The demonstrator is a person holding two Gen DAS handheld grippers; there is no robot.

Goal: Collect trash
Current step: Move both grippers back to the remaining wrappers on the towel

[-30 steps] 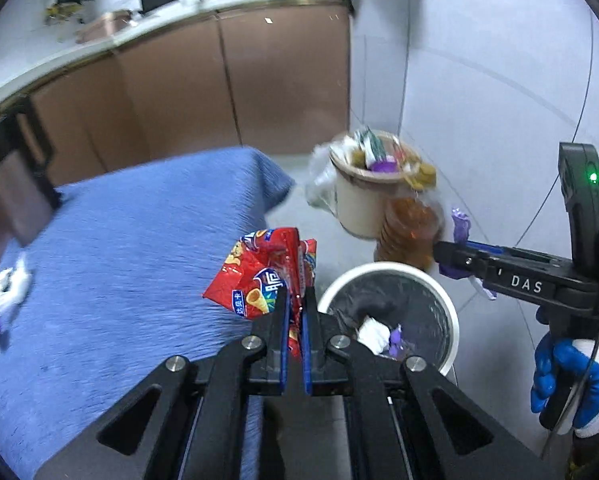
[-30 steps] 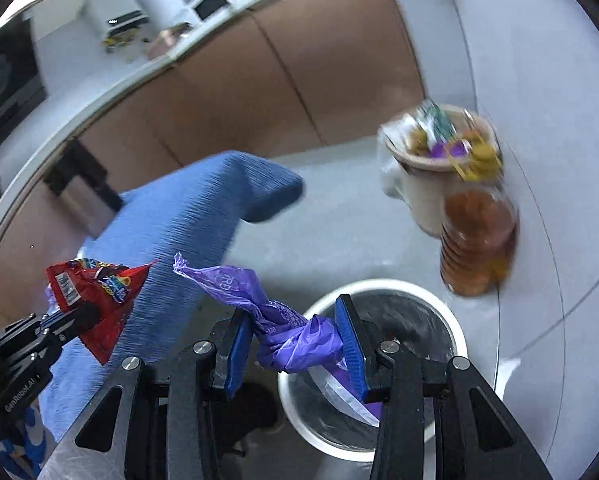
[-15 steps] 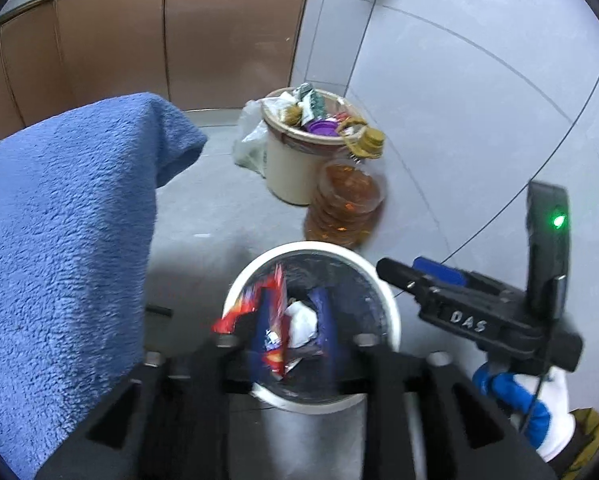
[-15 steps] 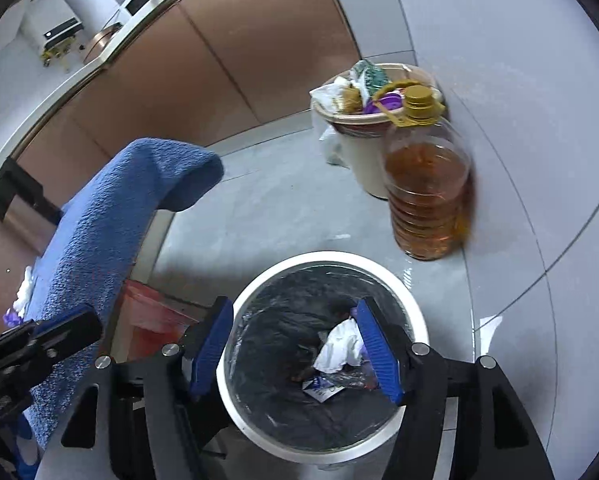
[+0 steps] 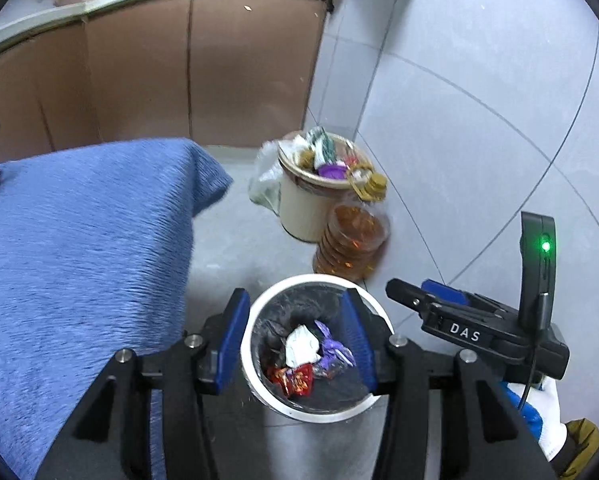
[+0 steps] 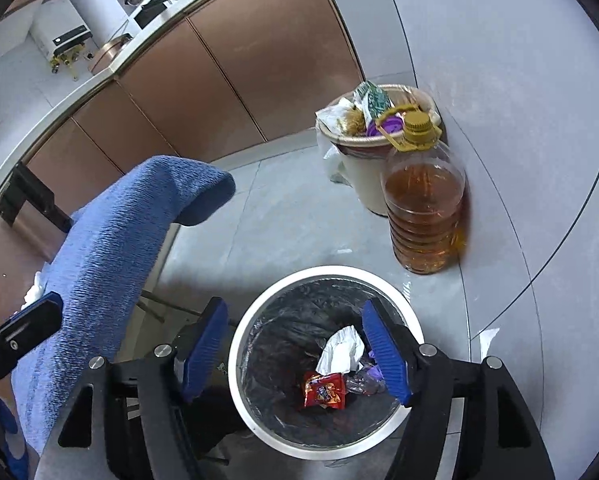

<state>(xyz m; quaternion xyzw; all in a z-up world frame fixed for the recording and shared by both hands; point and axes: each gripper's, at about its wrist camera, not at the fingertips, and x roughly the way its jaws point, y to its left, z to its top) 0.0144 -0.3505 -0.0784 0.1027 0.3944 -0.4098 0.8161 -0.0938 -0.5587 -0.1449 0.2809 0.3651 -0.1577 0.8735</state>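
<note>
A white-rimmed trash bin (image 5: 259, 308) with a black liner stands on the floor and also shows in the right wrist view (image 6: 327, 270). Inside lie a red snack wrapper (image 5: 293, 378), a white crumpled tissue (image 5: 301, 344) and a purple wrapper (image 5: 333, 350); the right wrist view shows the red wrapper (image 6: 324, 390), tissue (image 6: 341, 350) and purple wrapper (image 6: 373, 372). My left gripper (image 5: 295, 340) is open and empty above the bin. My right gripper (image 6: 295, 354) is open and empty above it too.
A blue towel-covered surface (image 5: 79, 248) lies left of the bin. A full beige bin (image 5: 315, 204) and a bottle of amber oil (image 5: 351, 240) stand by the tiled wall behind. Brown cabinets (image 5: 159, 68) run along the back.
Both grippers opened over the bin. The red snack wrapper dropped from the left gripper and the purple wrapper from the right; both now lie in the bin.
</note>
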